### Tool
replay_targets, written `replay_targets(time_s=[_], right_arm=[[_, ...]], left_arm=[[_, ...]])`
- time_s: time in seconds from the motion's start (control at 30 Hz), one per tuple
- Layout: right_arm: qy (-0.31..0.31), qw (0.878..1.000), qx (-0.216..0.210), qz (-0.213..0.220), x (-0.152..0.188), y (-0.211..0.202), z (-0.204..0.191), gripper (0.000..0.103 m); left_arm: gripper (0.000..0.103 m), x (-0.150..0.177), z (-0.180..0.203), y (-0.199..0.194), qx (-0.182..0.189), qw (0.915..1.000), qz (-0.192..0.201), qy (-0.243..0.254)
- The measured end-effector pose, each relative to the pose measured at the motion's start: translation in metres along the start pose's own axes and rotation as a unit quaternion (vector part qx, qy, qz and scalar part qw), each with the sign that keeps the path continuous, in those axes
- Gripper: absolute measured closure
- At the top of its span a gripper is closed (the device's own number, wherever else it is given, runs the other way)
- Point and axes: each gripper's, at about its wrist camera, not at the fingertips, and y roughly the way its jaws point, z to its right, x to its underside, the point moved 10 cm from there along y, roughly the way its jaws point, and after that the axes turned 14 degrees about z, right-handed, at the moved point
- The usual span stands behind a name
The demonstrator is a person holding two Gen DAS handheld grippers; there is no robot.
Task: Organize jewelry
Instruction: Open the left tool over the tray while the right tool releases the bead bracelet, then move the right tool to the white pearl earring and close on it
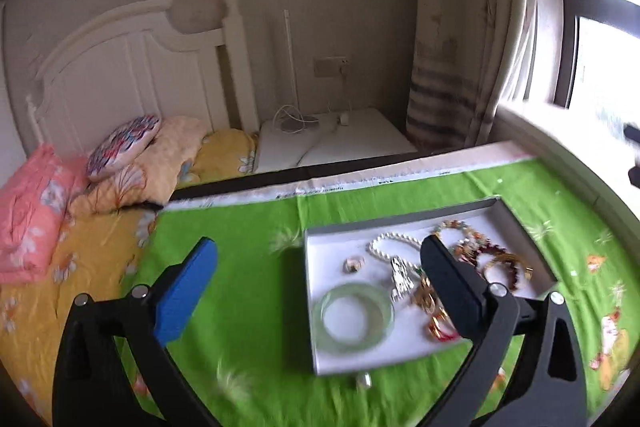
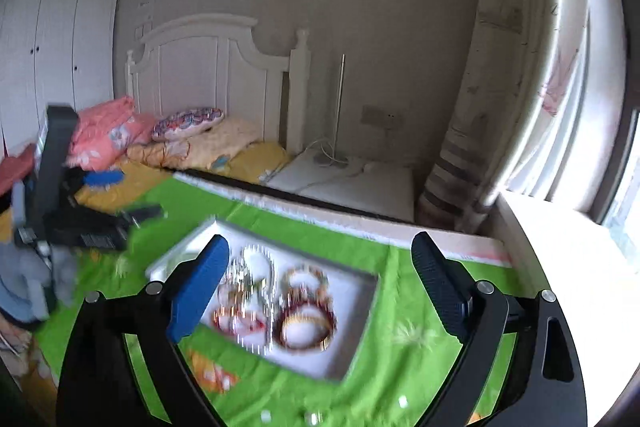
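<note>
A shallow grey tray point(image 1: 516, 227) with a white floor sits on the green cloth point(image 1: 248, 291) that covers the worktop, and all the jewelry is piled loose inside it, nothing sorted yet. In the left wrist view a pale green bangle point(image 1: 354, 317) lies flat near the front edge, a small ring point(image 1: 354, 264) sits just behind it, and a pearl strand point(image 1: 386, 243) curls toward the back. To the right lie a gold and red tangle point(image 1: 434, 311) and dark red beaded bracelets point(image 1: 502, 263) — these overlap, so they will likely need teasing apart.

The left tool point(image 1: 320, 281) hangs above the tray's left half with its jaws spread wide and nothing between them, the bangle roughly in the gap, probably lined up for a first pick. The right tool point(image 2: 320, 287) is likewise wide open and empty, hovering over the tray's right side where the red bracelets point(image 2: 306, 325) lie; that view is motion-blurred, so finer pieces cannot be made out there.

A few small pale objects lie on the cloth in front of the tray — one sits at point(image 1: 363, 381); what they are is unclear
</note>
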Motion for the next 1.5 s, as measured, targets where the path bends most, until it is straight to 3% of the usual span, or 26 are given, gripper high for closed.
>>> replay_targets(time_s=[0.1,0.23,0.43,0.5,0.6,0.63,0.67,0.9,1.07,1.5], right_arm=[[0.029,1.0,0.004,-0.001,0.027,-0.028,0.002,0.015],[0.071,0.997,0.003,-0.034,0.083,-0.05,0.005,0.015],[0.08,0.992,0.011,-0.097,0.147,-0.048,0.001,0.015],[0.076,0.99,0.01,-0.12,0.166,-0.042,-0.004,0.019],[0.084,0.986,0.019,-0.143,0.184,-0.033,-0.005,0.04],[0.092,0.984,0.017,-0.149,0.187,-0.03,-0.005,0.05],[0.093,0.983,0.021,-0.157,0.19,-0.027,-0.005,0.054],[0.077,0.976,0.026,-0.2,0.201,-0.011,-0.008,0.062],[0.07,0.972,0.033,-0.221,0.205,-0.006,-0.01,0.074],[0.094,0.968,0.053,-0.225,0.201,0.013,-0.007,0.076]], left_arm=[[0.002,0.019,-0.012,-0.031,-0.006,0.9994,-0.006,-0.033],[0.002,0.066,-0.011,-0.055,-0.027,0.9986,-0.034,-0.03],[0.002,0.116,0.006,-0.051,-0.028,0.997,-0.057,-0.044],[0.002,0.128,0.01,-0.042,-0.023,0.9963,-0.066,-0.049],[0.002,0.152,0.015,-0.028,-0.015,0.9919,-0.115,-0.053],[0.002,0.152,0.013,-0.028,-0.018,0.9917,-0.114,-0.055],[0.002,0.151,0.013,-0.029,-0.01,0.992,-0.107,-0.066],[0.002,0.154,0.019,-0.029,0.015,0.9916,-0.108,-0.069],[0.002,0.151,0.019,-0.031,0.023,0.9916,-0.103,-0.075],[0.002,0.15,0.017,-0.034,0.037,0.9907,-0.099,-0.086]])
